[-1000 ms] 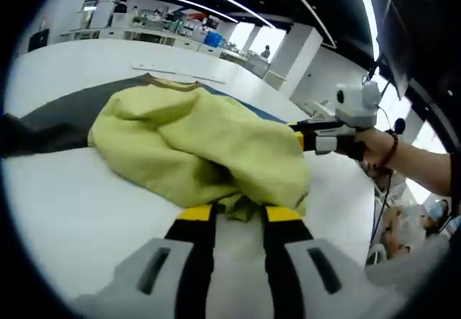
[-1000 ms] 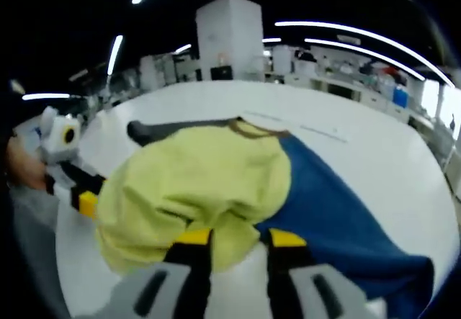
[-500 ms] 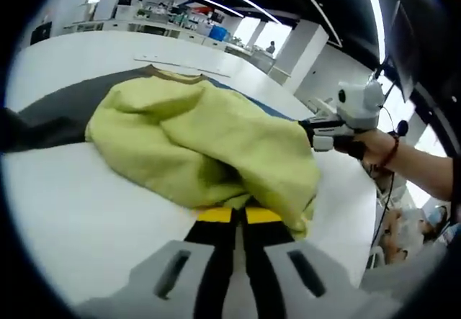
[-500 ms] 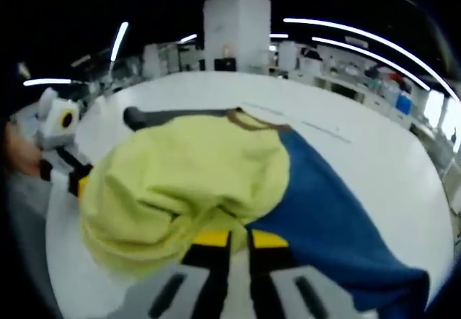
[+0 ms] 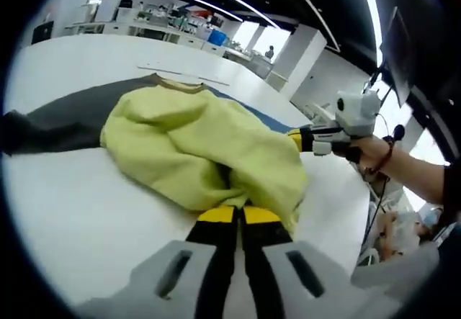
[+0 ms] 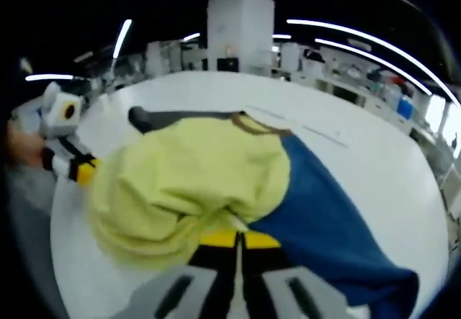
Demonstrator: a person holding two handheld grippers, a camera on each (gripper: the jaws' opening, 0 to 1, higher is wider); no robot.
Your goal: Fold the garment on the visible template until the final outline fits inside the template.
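A garment lies on the white table: its yellow-green body [image 5: 194,146] is bunched up in the middle, with a dark grey sleeve [image 5: 65,121] stretched to one side and a blue sleeve [image 6: 331,218] to the other. My left gripper [image 5: 238,212] is shut on the near yellow-green hem. In the right gripper view my right gripper [image 6: 240,238] is shut on the hem where yellow-green meets blue. The right gripper [image 5: 306,137] also shows in the left gripper view, at the cloth's far right edge. The left gripper [image 6: 79,169] appears at the left of the right gripper view. I cannot make out a template.
The white table [image 5: 79,204] extends around the garment, with an edge near the person's hand [image 5: 371,153]. A thin line or strip [image 5: 184,74] lies on the table beyond the collar. Lab benches and shelves [image 5: 158,27] stand far behind.
Both grippers have closed from open onto the garment's hem. The yellow-green cloth has shifted slightly with them.
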